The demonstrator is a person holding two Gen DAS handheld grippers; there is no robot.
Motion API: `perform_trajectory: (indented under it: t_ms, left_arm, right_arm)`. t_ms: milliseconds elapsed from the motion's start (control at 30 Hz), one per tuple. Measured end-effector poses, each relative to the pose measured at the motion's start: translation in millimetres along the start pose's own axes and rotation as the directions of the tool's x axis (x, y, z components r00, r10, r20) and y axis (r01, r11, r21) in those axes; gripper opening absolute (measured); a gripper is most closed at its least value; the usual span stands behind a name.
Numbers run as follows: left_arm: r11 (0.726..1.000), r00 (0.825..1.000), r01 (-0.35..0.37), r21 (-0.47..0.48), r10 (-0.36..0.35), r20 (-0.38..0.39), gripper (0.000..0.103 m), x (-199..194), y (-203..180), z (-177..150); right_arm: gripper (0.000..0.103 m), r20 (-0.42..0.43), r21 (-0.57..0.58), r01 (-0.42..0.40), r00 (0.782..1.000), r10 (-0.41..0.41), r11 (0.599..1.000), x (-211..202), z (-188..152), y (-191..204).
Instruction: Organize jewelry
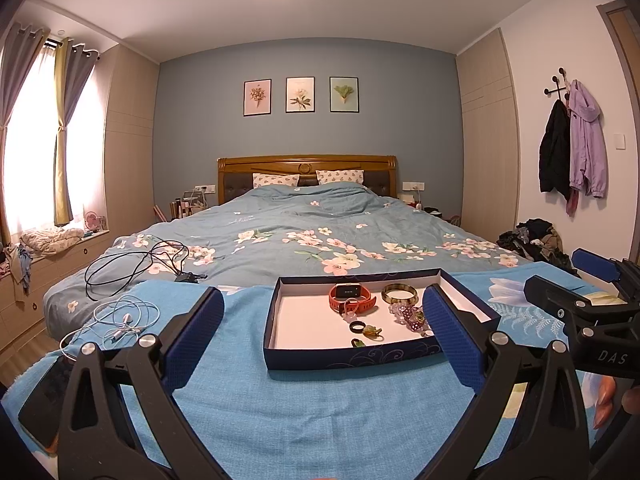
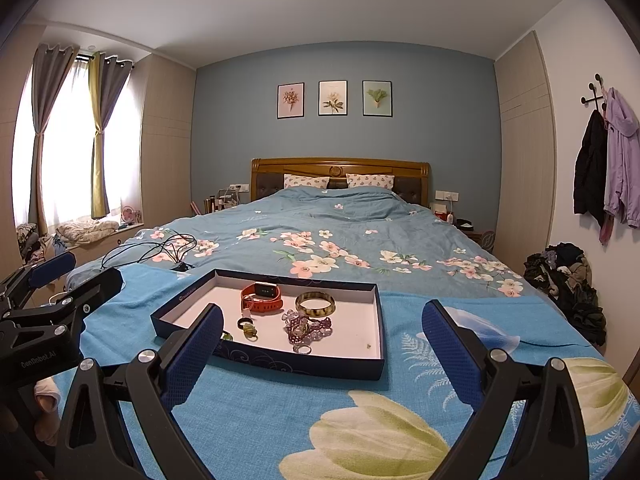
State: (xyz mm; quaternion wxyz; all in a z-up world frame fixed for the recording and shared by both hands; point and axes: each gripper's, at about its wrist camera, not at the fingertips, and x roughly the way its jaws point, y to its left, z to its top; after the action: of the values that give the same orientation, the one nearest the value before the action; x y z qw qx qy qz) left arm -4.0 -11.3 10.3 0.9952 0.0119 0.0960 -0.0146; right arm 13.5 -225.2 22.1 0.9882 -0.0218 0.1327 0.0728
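A dark blue box tray [image 1: 344, 354] [image 2: 280, 362] with a white floor lies on a blue blanket at the foot of the bed. Inside it lie an orange smartwatch [image 1: 352, 298] [image 2: 262, 298], a mottled bangle [image 1: 399, 293] [image 2: 315, 304], a purple bead bracelet [image 1: 408, 314] [image 2: 308, 326], a black ring [image 1: 357, 326] [image 2: 244, 323] and small green pieces [image 1: 372, 332] [image 2: 251, 331]. My left gripper [image 1: 322, 332] hangs open just short of the tray's near wall. My right gripper [image 2: 322, 344] is open too, over the tray's near right corner. Neither holds anything.
White earphones [image 1: 120, 320] and a black cable [image 1: 136, 264] [image 2: 160, 248] lie left on the bed. A dark phone [image 1: 44, 396] rests at the blanket's left edge. A pile of clothes [image 2: 568, 284] sits on the floor to the right. Coats [image 2: 604, 168] hang on the wall.
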Motion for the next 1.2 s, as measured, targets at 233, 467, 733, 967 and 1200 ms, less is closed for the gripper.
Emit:
perform_trajectory:
  t_ms: [233,467,733,967,1200]
  left_arm:
    - [1.0,1.0,-0.003,0.0,0.003,0.001,0.098,-0.2,0.4,0.4]
    - [1.0,1.0,-0.005,0.001,0.005,0.002,0.098,-0.3,0.2,0.8]
    - [1.0,1.0,-0.005,0.002,0.005,0.001,0.098,-2.1,-1.0,1.0]
    - [1.0,1.0,-0.004,0.001,0.004,-0.001,0.098,-2.7,-1.5,1.5]
    - [1.0,1.0,-0.004,0.002,0.004,-0.001,0.098,-3.2,-1.7,1.2]
  right_arm:
    - [0.096,0.0,0.0,0.0,1.0,0.0,1.0,0.3,0.0,0.2]
    - [0.096,0.0,0.0,-0.001,1.0,0.001,1.0,0.1,-0.1,0.2]
    - [0.096,-0.008,0.003,-0.005,1.0,0.005,1.0,1.7,0.8,0.7]
    - [0.096,-0.01,0.002,-0.008,1.0,0.008,1.0,3.3,1.0,0.6]
    - [0.096,-0.01,0.003,-0.008,1.0,0.008,1.0,3.9,0.8,0.7]
